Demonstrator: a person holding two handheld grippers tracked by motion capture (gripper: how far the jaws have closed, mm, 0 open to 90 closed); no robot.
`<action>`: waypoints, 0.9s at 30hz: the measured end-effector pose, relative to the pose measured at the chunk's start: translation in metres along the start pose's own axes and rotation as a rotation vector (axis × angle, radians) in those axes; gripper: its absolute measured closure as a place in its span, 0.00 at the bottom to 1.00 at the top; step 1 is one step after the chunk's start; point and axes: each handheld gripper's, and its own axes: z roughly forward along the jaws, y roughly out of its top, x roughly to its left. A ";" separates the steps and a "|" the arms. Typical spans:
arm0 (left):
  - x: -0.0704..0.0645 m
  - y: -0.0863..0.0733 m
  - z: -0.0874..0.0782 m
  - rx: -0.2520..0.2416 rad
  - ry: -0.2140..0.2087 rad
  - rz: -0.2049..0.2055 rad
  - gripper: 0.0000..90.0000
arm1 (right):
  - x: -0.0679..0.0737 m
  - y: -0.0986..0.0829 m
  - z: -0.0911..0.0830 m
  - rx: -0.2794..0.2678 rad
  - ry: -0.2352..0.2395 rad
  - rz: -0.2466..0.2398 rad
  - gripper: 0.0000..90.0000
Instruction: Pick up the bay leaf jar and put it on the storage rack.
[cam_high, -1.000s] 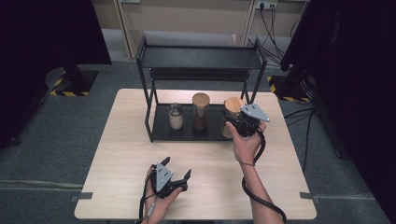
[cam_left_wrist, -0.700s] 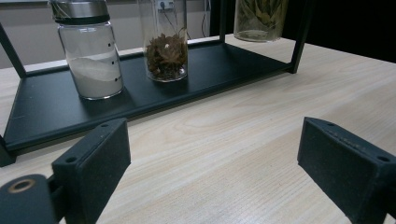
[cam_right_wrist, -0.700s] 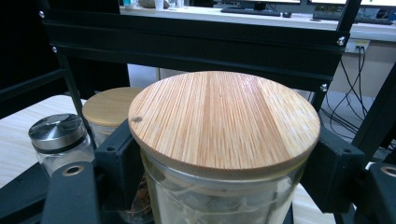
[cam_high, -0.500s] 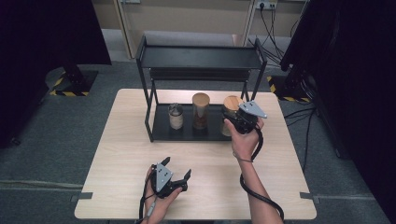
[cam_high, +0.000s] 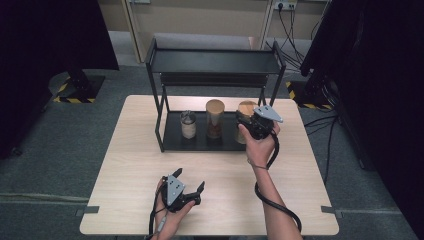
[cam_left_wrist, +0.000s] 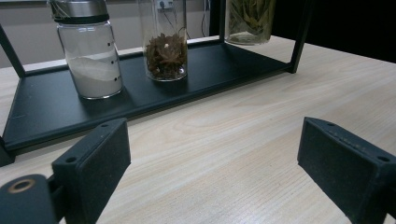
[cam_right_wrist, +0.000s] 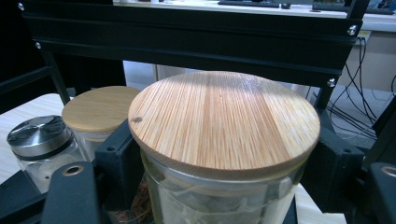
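The right hand-held gripper has barely shifted, its jaws now hugging the bamboo-lidded jar on the rack's lower shelf; a lift looks imminent. The left hand-held gripper rests wide open on the counter.

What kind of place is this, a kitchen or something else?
Probably a lab or recording room, not a kitchen: a bare wooden table on grey carpet, dark curtains around it, wall sockets with cables behind. A black rack holds three jars, the right gripper around one.
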 end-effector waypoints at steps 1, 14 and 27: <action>0.000 0.000 0.000 0.000 0.000 0.000 0.10 | 0.000 0.000 0.001 0.001 -0.001 0.000 0.28; 0.000 0.000 0.000 0.001 -0.001 0.001 0.10 | -0.002 0.002 0.010 0.017 -0.013 0.002 0.28; 0.000 0.000 0.000 0.002 -0.001 0.001 0.10 | -0.004 0.003 0.019 0.027 -0.021 0.008 0.28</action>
